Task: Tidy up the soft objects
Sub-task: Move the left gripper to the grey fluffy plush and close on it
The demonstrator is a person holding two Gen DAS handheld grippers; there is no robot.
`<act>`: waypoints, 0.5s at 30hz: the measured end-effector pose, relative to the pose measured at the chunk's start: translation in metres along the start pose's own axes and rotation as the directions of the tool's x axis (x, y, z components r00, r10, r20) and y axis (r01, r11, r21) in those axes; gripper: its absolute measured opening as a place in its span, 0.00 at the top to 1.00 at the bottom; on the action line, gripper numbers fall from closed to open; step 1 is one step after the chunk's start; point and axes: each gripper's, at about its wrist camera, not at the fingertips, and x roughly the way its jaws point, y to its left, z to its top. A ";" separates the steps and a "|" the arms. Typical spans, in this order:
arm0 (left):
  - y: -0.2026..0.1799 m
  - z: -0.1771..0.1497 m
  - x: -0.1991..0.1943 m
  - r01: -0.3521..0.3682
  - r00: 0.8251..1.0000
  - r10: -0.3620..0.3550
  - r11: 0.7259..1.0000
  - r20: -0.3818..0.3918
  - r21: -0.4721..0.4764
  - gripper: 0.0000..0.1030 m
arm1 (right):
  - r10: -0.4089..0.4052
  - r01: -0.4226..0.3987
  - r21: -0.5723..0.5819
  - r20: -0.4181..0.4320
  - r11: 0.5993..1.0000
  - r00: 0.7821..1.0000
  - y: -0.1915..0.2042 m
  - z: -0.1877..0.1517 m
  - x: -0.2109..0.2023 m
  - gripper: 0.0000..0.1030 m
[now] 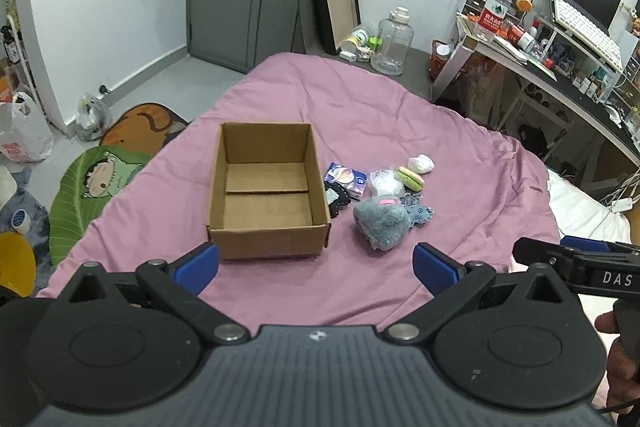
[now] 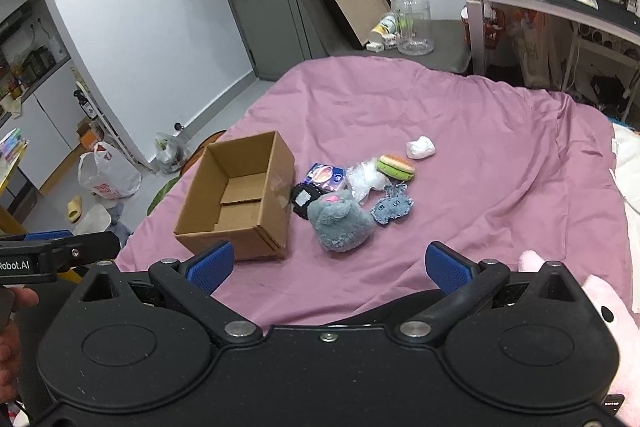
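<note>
Soft toys, grey plush (image 1: pixel 382 221) nearest, cluster mid-bed just right of empty cardboard box (image 1: pixel 267 187). Both grippers, left (image 1: pixel 316 269) and right (image 2: pixel 327 267), spread wide, holding nothing. Best: grab plush centrally, lift clear, drop into box.

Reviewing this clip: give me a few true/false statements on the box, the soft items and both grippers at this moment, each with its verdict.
1. The cardboard box is empty. True.
2. The grey plush lies inside the box. False: it lies on the purple bedcover, beside the box.
3. The left gripper is open and holds nothing. True.
4. The right gripper is shut on the burger toy. False: its fingers are spread wide, and the toy lies on the bedcover.
5. The white lump lies farther from the box than the burger toy. True.
</note>
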 end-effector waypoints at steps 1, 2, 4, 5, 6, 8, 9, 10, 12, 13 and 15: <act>-0.001 0.001 0.005 0.002 1.000 -0.002 1.000 -0.011 -0.003 0.01 | 0.000 0.000 0.006 -0.007 1.000 1.000 -0.002 0.001 0.004 0.00; -0.001 0.002 0.011 0.003 1.000 -0.003 1.000 -0.019 -0.005 0.01 | 0.000 0.000 0.010 -0.013 1.000 1.000 -0.004 0.003 0.008 0.00; -0.003 0.005 0.020 0.008 0.999 -0.008 1.000 -0.037 -0.004 0.01 | -0.004 0.004 0.016 -0.026 1.000 1.000 -0.007 0.005 0.016 0.00; -0.004 0.006 0.025 0.010 0.999 -0.011 1.000 -0.046 -0.002 0.01 | -0.005 0.006 0.019 -0.034 1.000 0.999 -0.009 0.006 0.020 0.00; -0.005 0.007 0.030 0.013 0.998 -0.013 1.000 -0.054 0.001 0.01 | -0.005 0.006 0.022 -0.041 1.000 0.999 -0.010 0.007 0.023 0.00; -0.007 0.008 0.039 0.017 0.997 -0.016 1.000 -0.070 0.003 0.01 | -0.005 0.006 0.026 -0.055 1.000 0.998 -0.013 0.009 0.031 0.00; -0.007 0.009 0.042 0.018 0.997 -0.017 1.000 -0.077 0.003 0.01 | -0.006 0.008 0.029 -0.060 1.000 0.998 -0.014 0.010 0.034 0.00; -0.008 0.010 0.048 0.019 0.996 -0.019 1.000 -0.085 0.004 0.01 | -0.006 0.008 0.033 -0.066 0.999 0.998 -0.015 0.011 0.038 0.00; -0.010 0.013 0.056 0.022 0.995 -0.021 1.000 -0.098 0.007 0.01 | -0.004 0.008 0.040 -0.081 0.999 0.997 -0.019 0.013 0.045 0.00; -0.011 0.014 0.061 0.022 0.994 -0.022 1.000 -0.103 0.006 0.01 | -0.005 0.009 0.042 -0.088 0.999 0.996 -0.020 0.014 0.049 0.00; -0.011 0.017 0.069 0.025 0.994 -0.024 1.000 -0.111 -0.001 0.01 | -0.006 0.010 0.044 -0.099 0.999 0.995 -0.022 0.016 0.056 0.00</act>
